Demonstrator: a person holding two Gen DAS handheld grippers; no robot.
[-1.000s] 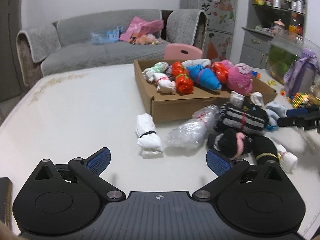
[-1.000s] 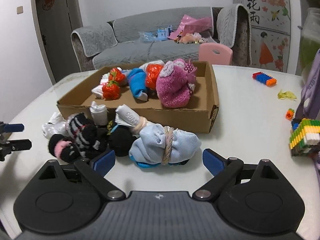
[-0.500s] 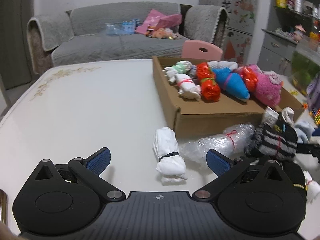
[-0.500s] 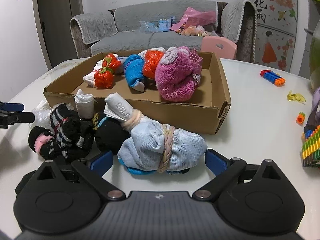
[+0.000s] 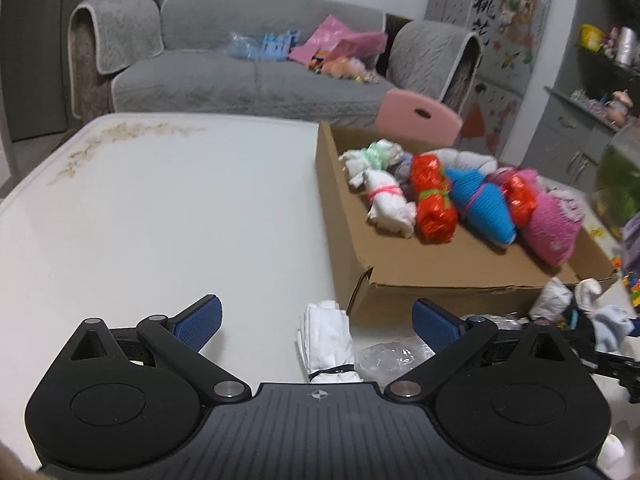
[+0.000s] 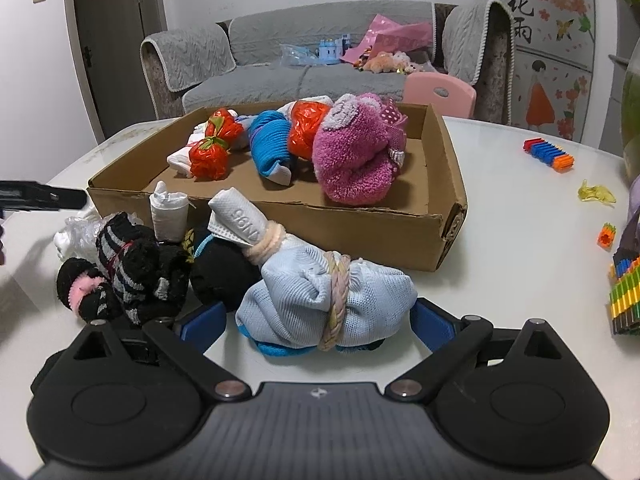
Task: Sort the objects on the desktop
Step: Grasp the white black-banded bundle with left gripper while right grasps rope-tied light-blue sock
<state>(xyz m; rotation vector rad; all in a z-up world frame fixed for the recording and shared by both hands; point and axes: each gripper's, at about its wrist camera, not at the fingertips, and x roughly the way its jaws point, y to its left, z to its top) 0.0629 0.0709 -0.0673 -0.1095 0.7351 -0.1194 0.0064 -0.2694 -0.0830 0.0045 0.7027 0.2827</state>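
**Straddling two bundles, both grippers spread wide**

Spanning a pale blue sock bundle (image 6: pixel 326 300) tied with a braided band, the right gripper (image 6: pixel 316 322) has its jaws spread wide, one blue pad on each side of the bundle and neither visibly pressing on it. The bundle lies on the white table (image 6: pixel 520 216), just in front of the cardboard box (image 6: pixel 360 228). To its left sits a black bundle (image 6: pixel 224 276), partly behind a rolled white sock (image 6: pixel 240 216) bound with a peach band. Further left lie a black-and-grey striped bundle (image 6: pixel 132 264), a black sock with a pink band (image 6: pixel 80 292) and a small upright white roll (image 6: pixel 168 216).

The left gripper (image 5: pixel 316 324) is likewise released, its jaws wide apart, with a white sock bundle (image 5: pixel 326 344) wrapped by a thin black band lying on the table between the pads, touching neither. Just right of that bundle is a crinkled clear plastic bundle (image 5: pixel 392 358), partly hidden by the right-hand finger.

Inside the box, the left wrist view shows a white roll with a pink band (image 5: pixel 386 204), an orange-red bundle (image 5: pixel 434 204), a bright blue bundle (image 5: pixel 482 208) and a fuzzy magenta bundle (image 5: pixel 554 228).

On the table's right, in the right wrist view, lie a strip of coloured blocks (image 6: pixel 548 156), a yellow plastic piece (image 6: pixel 596 194) and a stack of striped blocks (image 6: pixel 626 296). A grey sofa (image 5: pixel 248 76) stands beyond the table.
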